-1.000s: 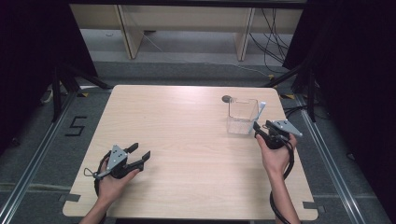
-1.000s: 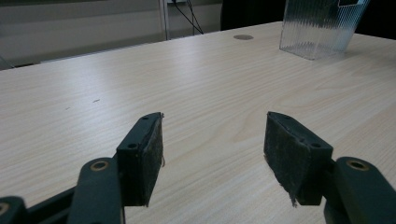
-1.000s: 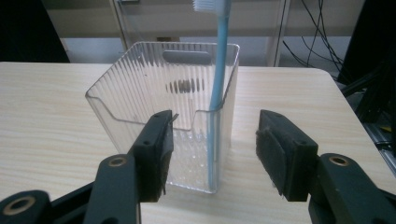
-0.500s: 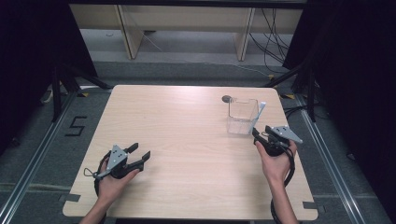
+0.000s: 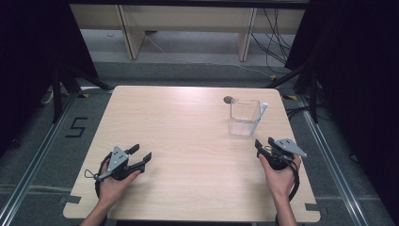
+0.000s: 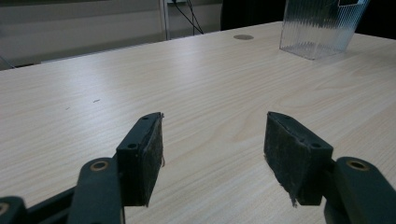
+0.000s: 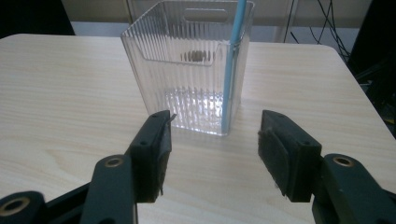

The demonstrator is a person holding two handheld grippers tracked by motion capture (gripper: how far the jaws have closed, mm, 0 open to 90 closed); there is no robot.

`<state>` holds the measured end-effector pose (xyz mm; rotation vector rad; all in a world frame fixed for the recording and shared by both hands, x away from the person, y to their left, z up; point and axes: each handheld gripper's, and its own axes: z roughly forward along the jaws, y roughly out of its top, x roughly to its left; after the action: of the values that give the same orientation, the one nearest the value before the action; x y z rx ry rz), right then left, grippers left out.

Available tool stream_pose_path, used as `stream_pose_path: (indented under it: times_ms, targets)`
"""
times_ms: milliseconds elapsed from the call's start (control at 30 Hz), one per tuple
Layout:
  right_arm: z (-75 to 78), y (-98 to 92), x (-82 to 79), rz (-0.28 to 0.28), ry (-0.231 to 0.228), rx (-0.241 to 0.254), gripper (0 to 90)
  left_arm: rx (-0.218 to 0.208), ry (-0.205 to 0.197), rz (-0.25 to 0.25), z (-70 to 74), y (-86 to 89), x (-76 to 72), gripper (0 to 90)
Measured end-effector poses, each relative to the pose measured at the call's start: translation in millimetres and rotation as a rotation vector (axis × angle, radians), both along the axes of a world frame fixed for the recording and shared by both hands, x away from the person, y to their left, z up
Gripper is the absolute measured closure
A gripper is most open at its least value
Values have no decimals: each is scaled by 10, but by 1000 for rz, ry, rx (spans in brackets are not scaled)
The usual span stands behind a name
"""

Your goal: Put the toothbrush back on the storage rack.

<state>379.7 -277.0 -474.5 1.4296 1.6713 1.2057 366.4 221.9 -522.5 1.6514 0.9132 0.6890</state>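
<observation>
A clear ribbed plastic container (image 5: 243,117) (image 7: 187,65) (image 6: 322,25) stands upright on the far right part of the light wooden table (image 5: 188,141). A light blue stick (image 5: 259,117) (image 7: 231,60) leans inside it against its right corner. My right gripper (image 5: 264,145) (image 7: 214,149) sits open a short way in front of the container, nothing between its jaws. My left gripper (image 5: 141,154) (image 6: 214,156) rests open near the table's front left, jaws apart over bare wood.
A small dark round disc (image 5: 228,99) (image 6: 243,37) lies on the table just behind the container. Black tripod legs stand off both far corners. Cables run on the floor at the far right. A floor mark "5" (image 5: 75,127) is left of the table.
My right gripper has drawn back toward the table's front, away from the container. The left gripper has stayed where it was.
</observation>
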Motion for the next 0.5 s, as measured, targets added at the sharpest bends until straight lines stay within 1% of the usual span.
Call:
stream_pose_path:
  times_ms: [33, 67, 100, 133, 167, 233, 267, 300, 333, 367, 400, 467, 500]
  targets:
    - [-15, -28, -4, 17, -18, -26, 448, -1, 0, 0, 0, 0, 0, 371]
    - [-25, -30, -24, 9, -17, -28, 448, -1, 0, 0, 0, 0, 1, 371]
    - [-34, -15, -50, -4, -4, -7, 448, 0, 1, 0, 1, 0, 0, 370]
    - [-43, -41, -63, 12, -6, -34, 447, 1, 1, 0, 0, 0, 0, 371]
    - [-67, -38, -73, 0, -20, -27, 447, 1, 0, 0, 0, -1, 0, 370]
    - [-81, -39, -125, -3, 13, -17, 445, 0, 0, 0, 0, 0, 0, 371]
    - [-94, -47, -132, -2, 1, -24, 444, -1, 0, 0, 0, 0, -1, 370]
    - [-104, -60, -152, 8, 13, -21, 443, -1, 0, 0, 0, 0, -1, 371]
    - [-121, -70, -157, 7, 2, -18, 442, -1, 2, -1, 1, 1, 0, 371]
    - [-127, -67, -185, -6, 18, -11, 442, 0, 2, -1, 0, 1, 1, 371]
    - [-142, -77, -186, -1, 8, -16, 442, 2, 3, -1, 2, 1, 1, 371]
    - [-163, -92, -208, 4, 8, -29, 441, 1, 2, 0, 1, 0, 0, 371]
    - [-174, -87, -220, 7, 17, -10, 441, -1, 0, 0, 0, -1, 0, 371]
